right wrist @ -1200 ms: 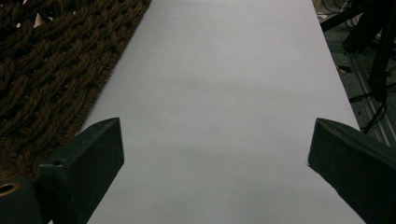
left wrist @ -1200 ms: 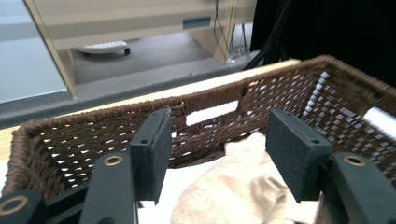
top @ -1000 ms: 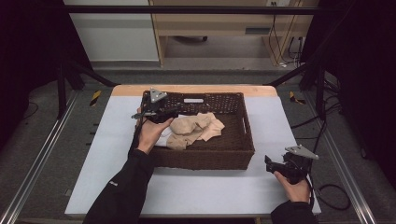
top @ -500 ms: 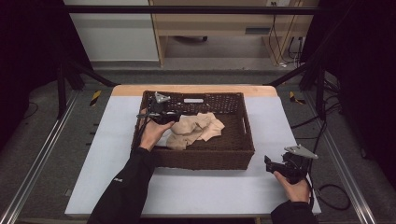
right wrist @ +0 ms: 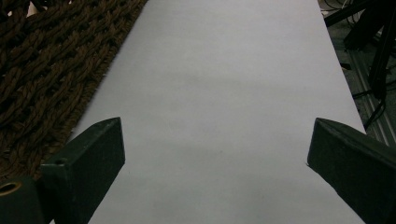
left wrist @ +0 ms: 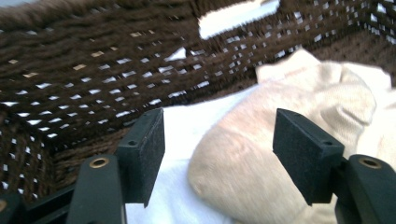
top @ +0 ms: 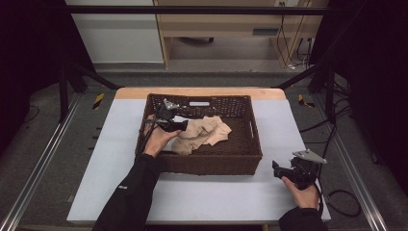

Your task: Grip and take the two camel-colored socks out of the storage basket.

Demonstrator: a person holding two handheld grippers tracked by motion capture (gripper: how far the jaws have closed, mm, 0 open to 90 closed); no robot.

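Observation:
A dark brown woven basket [top: 211, 161] stands on the table's middle. In it lies a crumpled beige cloth [top: 204, 132] on top of a white one [left wrist: 187, 121]. My left gripper [top: 185, 125] is down inside the basket at its left end and points at the beige cloth [left wrist: 243, 163]. Its jaws have just been opening; a rounded fold of the cloth lies between them, with a gap at the left pad [left wrist: 142, 151]. My right gripper [top: 275, 168] rests open over the bare table right of the basket, and nothing is between its jaws [right wrist: 215, 158].
The pale grey table top [top: 202, 197] has free room in front of and on both sides of the basket. The basket's woven wall [left wrist: 93, 70] rises close behind the left gripper. Its outer corner [right wrist: 42, 70] lies left of the right gripper. Cables trail on the floor at the right.
My left gripper has sunk lower into the basket onto the beige cloth, which now lies flatter. The right hand has not moved.

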